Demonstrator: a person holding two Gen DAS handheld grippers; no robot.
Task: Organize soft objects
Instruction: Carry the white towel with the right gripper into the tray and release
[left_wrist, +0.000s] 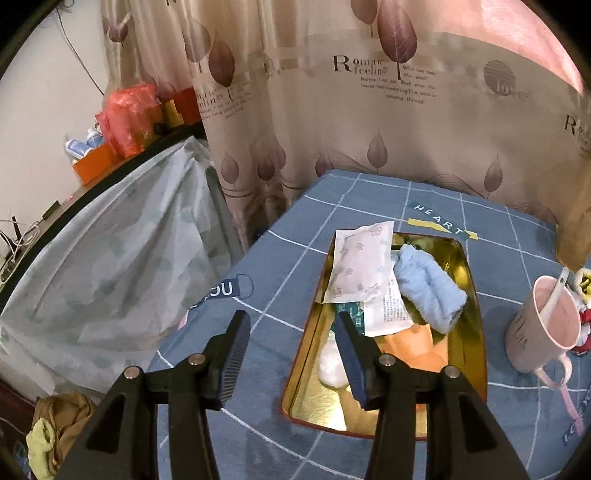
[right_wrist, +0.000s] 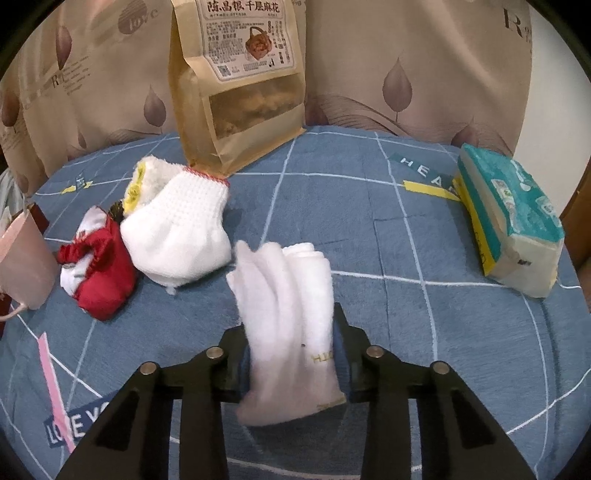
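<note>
The right hand-held gripper (right_wrist: 291, 354) is closed on a white sock (right_wrist: 284, 295), held over the blue checked bench (right_wrist: 369, 221). The left hand-held gripper (left_wrist: 291, 354) is open and empty beside the gold tin (left_wrist: 474, 306). The sock should be lifted clear, then carried past the pink mug (left_wrist: 543, 321). Open bench remains beyond.

A tin (left_wrist: 476, 317) lies on the bed cover (left_wrist: 258, 350), near its left edge, with a packet (left_wrist: 360, 266), a rolled cloth (left_wrist: 428, 291) and other soft bits inside. Right of the tin stands a mug (left_wrist: 539, 325) (spoon in it). Further right lie a glove (right_wrist: 177, 229) and a small bundle (right_wrist: 99, 273), touching. Behind them, at the far edge, stands a paper bag (right_wrist: 236, 88). A tissue pack (right_wrist: 513, 221) sits near the right edge. A folded sock (right_wrist: 291, 325) lies nearer the front edge.
</note>
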